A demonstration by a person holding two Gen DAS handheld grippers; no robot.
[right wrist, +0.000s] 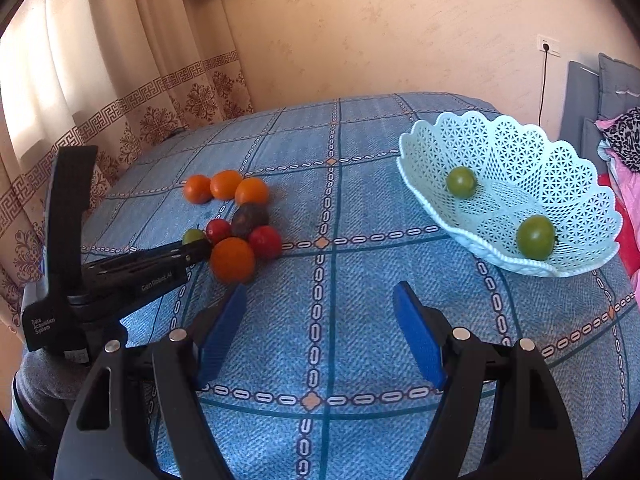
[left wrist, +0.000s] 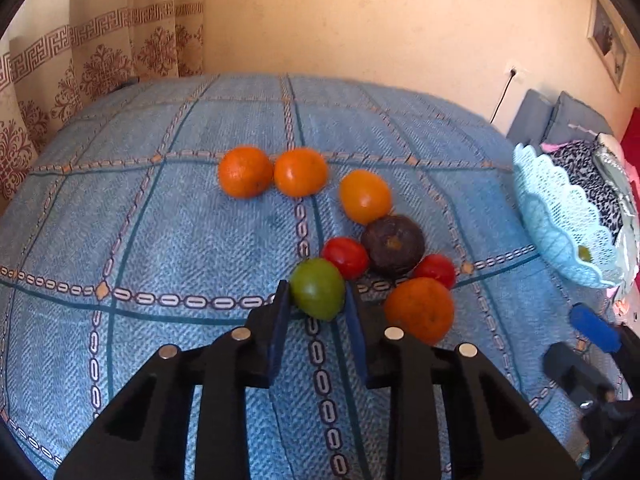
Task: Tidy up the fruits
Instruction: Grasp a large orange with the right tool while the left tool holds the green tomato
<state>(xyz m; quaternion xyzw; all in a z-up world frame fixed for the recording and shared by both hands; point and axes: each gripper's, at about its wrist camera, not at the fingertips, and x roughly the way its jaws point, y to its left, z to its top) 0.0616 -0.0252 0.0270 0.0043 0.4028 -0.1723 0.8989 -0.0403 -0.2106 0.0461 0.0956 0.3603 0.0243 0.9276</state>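
My left gripper has its blue pads closed around a green fruit on the blue cloth, beside a red fruit, a dark purple fruit and a near orange. Three more oranges lie further back. The right wrist view shows the left gripper at the green fruit in the fruit pile. My right gripper is open and empty above the cloth. A light blue lattice basket at the right holds two green fruits.
The table is covered by a blue checked cloth. A curtain hangs at the back left, a wall with a socket and cable behind. Grey cushions and pink fabric lie past the basket at the right.
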